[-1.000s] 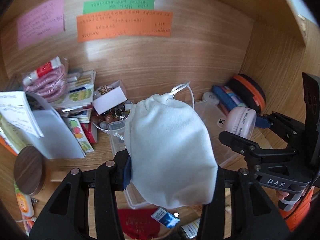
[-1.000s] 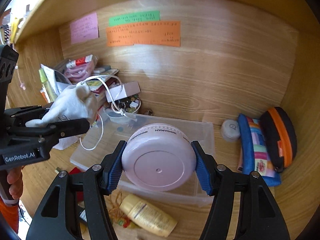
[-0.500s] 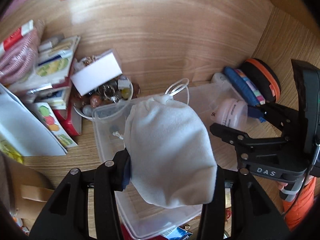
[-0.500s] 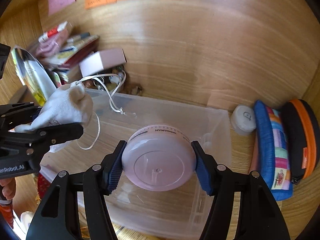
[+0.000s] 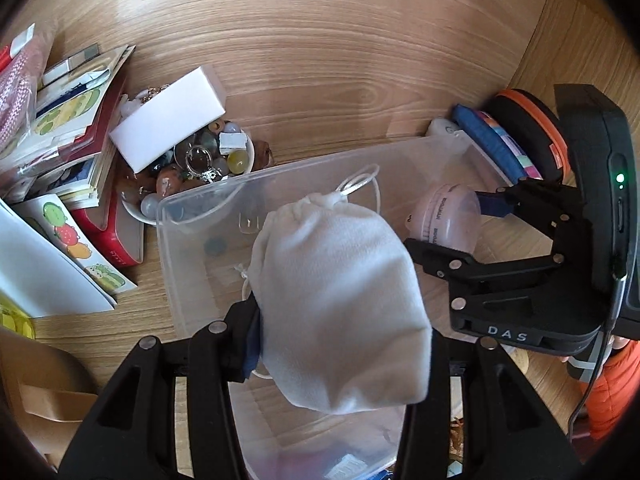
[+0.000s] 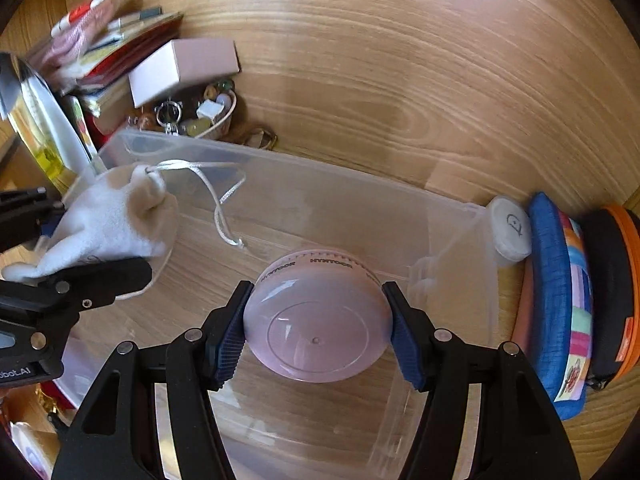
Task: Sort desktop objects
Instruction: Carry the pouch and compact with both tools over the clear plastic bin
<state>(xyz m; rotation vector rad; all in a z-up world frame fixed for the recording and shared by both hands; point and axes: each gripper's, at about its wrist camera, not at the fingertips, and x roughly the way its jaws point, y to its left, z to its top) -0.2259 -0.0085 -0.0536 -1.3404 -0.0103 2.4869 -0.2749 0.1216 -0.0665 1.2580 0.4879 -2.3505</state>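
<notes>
The left gripper [image 5: 340, 344] had its fingers around a soft white drawstring cloth pouch [image 5: 340, 300], the jaws easing apart while the dark blue pads [image 5: 251, 344] still pressed its sides; the pouch hung over the clear plastic storage bin [image 5: 172, 248], its white cord [image 6: 224, 196] trailing down inside. The right gripper [image 6: 316, 328] was clenched on a round pale pink plastic jar [image 6: 316, 320] lying on its side, ribbed blue pads [image 6: 230, 344] on both flanks, also above the bin's open interior. The bin sat on a light wood-grain counter [image 6: 400, 80] whose back and side panels of the same wood closed it in like an alcove. Just beyond the bin's left corner stood a small white bowl of beads and trinkets [image 5: 208, 164] with a plain white rectangular box [image 5: 168, 120] lying across it, and further left a leaning stack of fruit-printed booklets and a red tin [image 5: 80, 152]. Against the bin's right end lay a small white round cap [image 6: 510, 228], a blue and multicoloured fabric pouch [image 6: 556, 300] and a black case with an orange rim [image 6: 612, 280]. Whether the jar or pouch touched the bin's floor could not be told. The pouch covered the left gripper's right finger, and the items under the bin's near edge were too blurred to name. An orange sleeve [image 5: 612, 392] showed at the left view's right edge.
</notes>
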